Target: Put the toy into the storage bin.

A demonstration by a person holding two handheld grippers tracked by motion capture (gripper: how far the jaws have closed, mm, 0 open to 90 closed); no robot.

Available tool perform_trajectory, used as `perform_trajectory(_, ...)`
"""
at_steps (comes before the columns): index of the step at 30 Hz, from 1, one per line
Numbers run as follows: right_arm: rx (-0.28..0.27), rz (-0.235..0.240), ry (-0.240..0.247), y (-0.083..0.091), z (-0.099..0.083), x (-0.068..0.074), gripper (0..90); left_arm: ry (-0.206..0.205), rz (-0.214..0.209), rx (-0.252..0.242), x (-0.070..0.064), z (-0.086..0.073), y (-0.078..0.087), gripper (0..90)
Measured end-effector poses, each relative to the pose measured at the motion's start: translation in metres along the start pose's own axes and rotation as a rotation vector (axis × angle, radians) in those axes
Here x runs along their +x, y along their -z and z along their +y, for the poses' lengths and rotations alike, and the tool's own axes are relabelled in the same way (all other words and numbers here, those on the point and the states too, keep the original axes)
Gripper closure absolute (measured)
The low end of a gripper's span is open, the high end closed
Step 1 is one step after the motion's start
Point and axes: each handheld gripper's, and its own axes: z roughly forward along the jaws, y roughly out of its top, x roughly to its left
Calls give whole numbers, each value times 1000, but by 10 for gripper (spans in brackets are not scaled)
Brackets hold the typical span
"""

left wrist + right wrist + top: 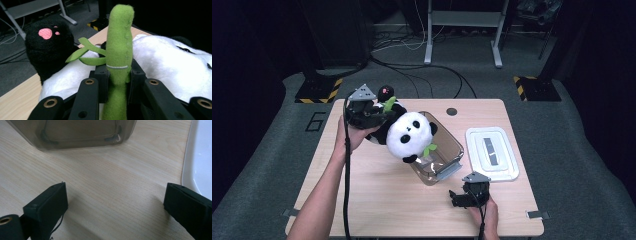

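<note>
A black and white panda plush [408, 132] hangs over the near-left rim of a clear brownish plastic bin [447, 145] in the high view. My left gripper [373, 114] holds it from the left, shut on the plush's green bamboo stalk [119, 57], which stands up between the jaws in the left gripper view. A black paw with a pink pad [46, 33] shows to the stalk's left. My right gripper [460, 199] rests low near the table's front edge, open and empty, with its jaws wide apart over bare wood [112, 192] just short of the bin [75, 132].
A white bin lid [492, 152] lies flat to the right of the bin, and its edge [200, 157] shows in the right gripper view. A round cable hole [451, 111] sits near the table's far edge. Stands and cables cover the floor beyond.
</note>
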Motion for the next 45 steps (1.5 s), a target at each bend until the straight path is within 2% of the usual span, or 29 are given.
perform_trajectory(14,-1,0,3,0,0,0,45,-51,-72,17,-8,13,-35,746)
perform_trajectory(22,-2,-2,4,0,0,0,45,-95,-119,18,-15,20,-52,745)
perform_trajectory(29,-2,-2,4,0,0,0,46,-125,-155,34,-19,20,-66,744)
perform_trajectory(35,0,4,8,0,0,0,46,-132,-185,52,-23,18,-79,741)
perform_trajectory(40,0,4,8,0,0,0,47,-151,-195,75,-27,18,-86,739)
perform_trajectory(42,0,3,8,0,0,0,47,-172,-190,85,-28,17,-90,738)
perform_trajectory(45,1,3,7,1,0,0,47,-156,-187,90,-28,13,-94,737)
